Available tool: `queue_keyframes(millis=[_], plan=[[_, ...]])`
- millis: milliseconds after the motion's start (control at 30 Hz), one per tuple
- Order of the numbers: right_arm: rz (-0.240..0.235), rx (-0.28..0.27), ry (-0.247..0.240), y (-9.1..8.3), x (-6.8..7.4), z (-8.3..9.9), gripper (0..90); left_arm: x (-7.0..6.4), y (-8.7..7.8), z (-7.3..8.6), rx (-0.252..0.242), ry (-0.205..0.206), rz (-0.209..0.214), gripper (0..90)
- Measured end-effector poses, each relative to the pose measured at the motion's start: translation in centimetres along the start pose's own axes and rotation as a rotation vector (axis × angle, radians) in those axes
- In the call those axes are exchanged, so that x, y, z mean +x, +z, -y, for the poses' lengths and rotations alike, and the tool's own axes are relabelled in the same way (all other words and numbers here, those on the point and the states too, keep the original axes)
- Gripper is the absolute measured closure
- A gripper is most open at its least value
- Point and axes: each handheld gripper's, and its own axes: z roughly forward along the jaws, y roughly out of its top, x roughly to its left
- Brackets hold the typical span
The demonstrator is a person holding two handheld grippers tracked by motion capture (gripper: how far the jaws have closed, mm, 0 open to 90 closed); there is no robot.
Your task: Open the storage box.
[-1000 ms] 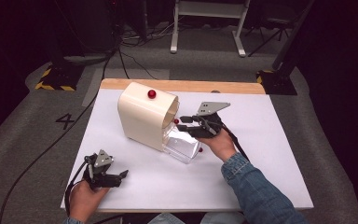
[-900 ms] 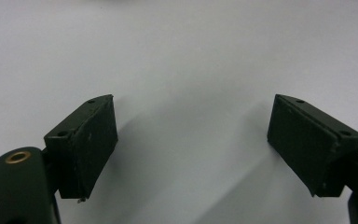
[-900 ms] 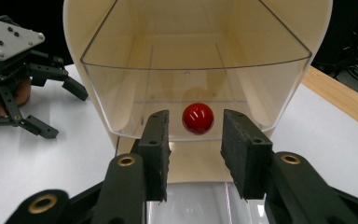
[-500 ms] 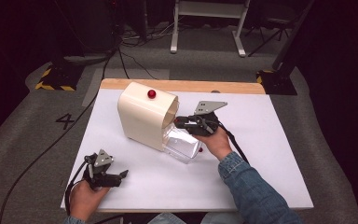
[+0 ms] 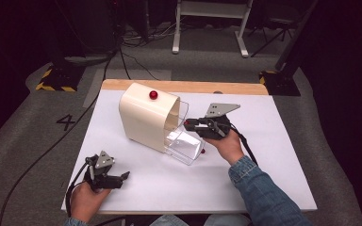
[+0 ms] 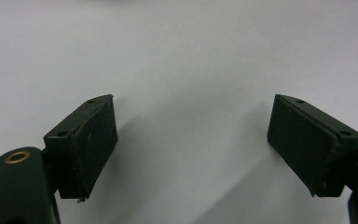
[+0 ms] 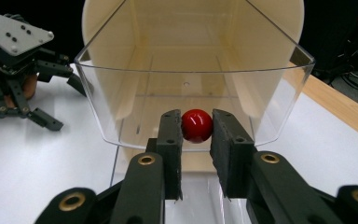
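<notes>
Knob [image 7: 197, 125], red and glossy, is sitting pinched between the right gripper [image 7: 196, 132] pads, on the clear flap [image 7: 193, 95] of the cream bin [image 5: 147, 117] near the table's [image 5: 264, 183] far edge. It is looking hard, light and slippery, so a centred squeeze suits. Bin interior is showing nothing inside. Left gripper [image 6: 192, 144] is hanging wide apart, holding nothing, by the near left corner.

The glossy red round knob [image 7: 197, 125] sits between matt black jaws with brass-coloured rivets; a second red round knob [image 5: 153, 95] tops the cream plastic bread-box body [image 5: 146, 117]; its curved lid [image 7: 191, 93] is clear and colourless; the flat table top [image 5: 273, 155] is plain white with a pale wooden edge; the sleeve [image 5: 264, 197] is blue denim; the floor mat corner [image 5: 52, 87] carries yellow-and-black stripes.
</notes>
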Motion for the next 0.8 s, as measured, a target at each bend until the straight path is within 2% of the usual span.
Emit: queue_keyframes(millis=[133, 467, 800], plan=[[0.007, -0.006, -0.01, -1.0, 0.3, 0.3, 73.6, 0.0, 0.0, 0.0, 0.0, 0.0, 0.0, 15.9], [0.016, -0.016, 0.002, -3.2, 0.6, 1.4, 73.6, 0.0, 0.0, 0.0, 0.0, 0.0, 0.001, 15.9], [0.023, -0.006, 0.01, -4.3, 0.6, 2.3, 73.6, 0.0, 0.0, 0.0, 0.0, 0.0, 0.001, 15.9]])
